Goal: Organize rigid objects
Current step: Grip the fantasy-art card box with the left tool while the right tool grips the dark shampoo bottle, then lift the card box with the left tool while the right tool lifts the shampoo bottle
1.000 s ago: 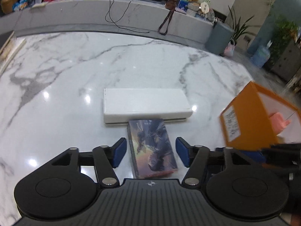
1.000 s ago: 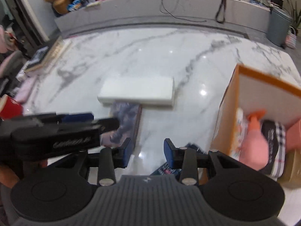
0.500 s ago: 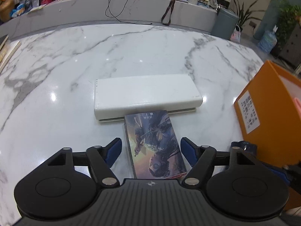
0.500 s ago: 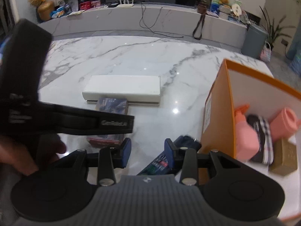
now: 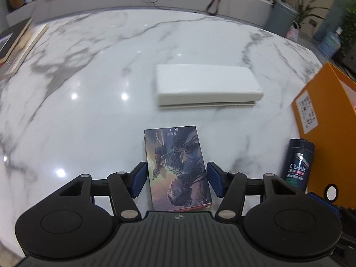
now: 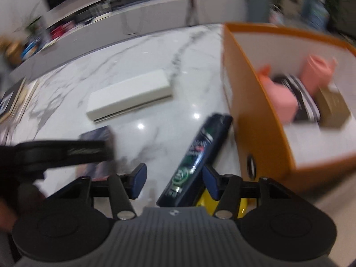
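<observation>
Left wrist view: the left hand-held gripper (image 5: 176,181) is seen at the bottom of the frame, its jaws closing, with a book (image 5: 176,166) lying between the blue pads. A narrow gap is visible on each side, so the book is not clamped. The book lies flat on the marble counter (image 5: 89,89). Above it, in the centre of the frame and apart from it, a white box (image 5: 207,84) is laid flat. At the right edge an orange bin (image 5: 322,111) is seen, and just beside its wall a dark bottle (image 5: 299,163) marked CLEAR is found.

In the right wrist view, which is blurred, the right hand-held gripper (image 6: 173,182) is shown at the bottom with its jaws opening. The bottle (image 6: 200,155) lies slanted on the counter (image 6: 133,66), its lower end between the pads and close to the right pad; whether that pad touches it cannot be told. Its upper end lies just beside the bin (image 6: 255,122), which fills the right of the frame and holds pink items (image 6: 280,98), a striped item (image 6: 304,102) and a tan block (image 6: 331,106). A yellow thing (image 6: 222,202) is partly seen under the right finger. The left hand-held gripper (image 6: 66,153) is seen at middle left, with the book (image 6: 100,138) behind it and the white box (image 6: 129,95) above.
</observation>
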`<state>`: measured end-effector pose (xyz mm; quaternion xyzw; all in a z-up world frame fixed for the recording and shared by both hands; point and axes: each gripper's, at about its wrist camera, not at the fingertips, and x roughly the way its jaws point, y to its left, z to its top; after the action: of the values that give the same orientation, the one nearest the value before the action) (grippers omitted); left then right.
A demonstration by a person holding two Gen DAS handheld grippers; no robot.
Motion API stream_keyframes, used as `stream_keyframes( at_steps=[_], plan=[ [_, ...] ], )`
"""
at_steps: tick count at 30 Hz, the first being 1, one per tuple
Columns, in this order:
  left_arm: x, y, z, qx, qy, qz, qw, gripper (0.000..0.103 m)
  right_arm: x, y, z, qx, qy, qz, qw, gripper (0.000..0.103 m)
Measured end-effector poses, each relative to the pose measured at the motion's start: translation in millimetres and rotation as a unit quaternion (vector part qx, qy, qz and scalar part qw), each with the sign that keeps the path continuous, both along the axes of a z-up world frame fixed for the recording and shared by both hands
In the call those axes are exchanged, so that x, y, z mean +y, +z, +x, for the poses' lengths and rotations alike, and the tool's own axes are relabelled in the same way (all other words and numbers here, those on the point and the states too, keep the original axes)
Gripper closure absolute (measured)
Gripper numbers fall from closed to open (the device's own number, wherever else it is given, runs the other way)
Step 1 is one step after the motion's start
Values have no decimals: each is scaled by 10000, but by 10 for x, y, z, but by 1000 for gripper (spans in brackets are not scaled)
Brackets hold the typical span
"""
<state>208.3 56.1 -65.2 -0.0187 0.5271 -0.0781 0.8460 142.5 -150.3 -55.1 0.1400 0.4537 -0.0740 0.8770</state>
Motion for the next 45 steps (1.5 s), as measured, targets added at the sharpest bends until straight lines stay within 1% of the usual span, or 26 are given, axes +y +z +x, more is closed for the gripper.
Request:
stream_keyframes(
  at_steps=[2, 4, 7, 9, 10, 11, 13, 15, 16, 20, 22, 24, 27, 29, 31, 32, 35, 39, 40, 42, 45],
  plan=[
    [42, 4, -8, 27, 66, -10, 10000, 36, 34, -49, 31, 3, -128, -134, 9998, 46],
    [62, 2, -16, 22, 74, -47, 10000, 36, 30, -78, 87, 10, -235, -83, 9997, 44],
    [71, 6, -11, 9, 73, -73, 9999, 36, -8, -155, 193, 65, -329, -51, 9994, 46],
    [76, 1, -4, -12, 63, -98, 9999, 36, -52, -226, 246, 72, -327, 185, 9993, 53],
    [82, -1, -2, -23, 53, -111, 9999, 36, -52, -254, 270, 114, -277, 183, 9994, 58],
    [83, -4, 0, -38, 38, -120, 9999, 36, -46, -273, 285, 106, -191, 187, 9996, 59],
    [77, -7, 3, -61, -17, -121, 9999, 36, -39, -280, 315, 6, 62, 347, 9994, 60],
    [121, -11, 22, -53, -3, -194, 9998, 36, 2, -279, 357, -3, 436, 442, 9981, 63],
    [138, -10, 25, -44, -14, -240, 9997, 36, 22, -277, 379, 14, 656, 401, 9970, 63],
    [123, -18, 29, -33, -65, -215, 9997, 35, 59, -276, 383, 111, 1533, 499, 9869, 63],
    [117, -55, 50, 42, -21, -210, 9998, 32, 87, -274, 383, 102, 1791, 420, 9829, 63],
    [104, -90, 63, 58, 4, -151, 9999, 29, 81, -284, 409, 56, 1792, 406, 9830, 62],
    [78, -102, 62, -21, 11, -63, 10000, 29, 54, -308, 477, -65, 1795, 440, 9828, 59],
    [97, -106, 81, -73, 77, -102, 9999, 29, 18, -314, 511, -130, 1771, 517, 9828, 58],
    [110, -105, 95, -101, 151, -113, 9998, 30, -14, -317, 516, -207, 1755, 588, 9825, 58],
    [121, -105, 104, -113, 184, -145, 9997, 33, -19, -315, 514, -236, 1755, 601, 9824, 59],
    [165, -104, 129, -146, 333, -170, 9992, 34, -41, -334, 546, -360, 1771, 616, 9816, 58],
    [169, -110, 140, -202, 325, -143, 9992, 34, -109, -358, 591, -452, 1643, 818, 9820, 64],
    [158, -114, 146, -226, 307, -108, 9992, 34, -125, -360, 598, -458, 1630, 872, 9817, 65],
    [115, -126, 153, -289, 223, 51, 9993, 35, -149, -368, 605, -468, 1618, 979, 9808, 66],
    [6, -153, 135, -378, -8, 475, 9982, 35, -173, -383, 627, -491, 1613, 1163, 9788, 65]
  ],
)
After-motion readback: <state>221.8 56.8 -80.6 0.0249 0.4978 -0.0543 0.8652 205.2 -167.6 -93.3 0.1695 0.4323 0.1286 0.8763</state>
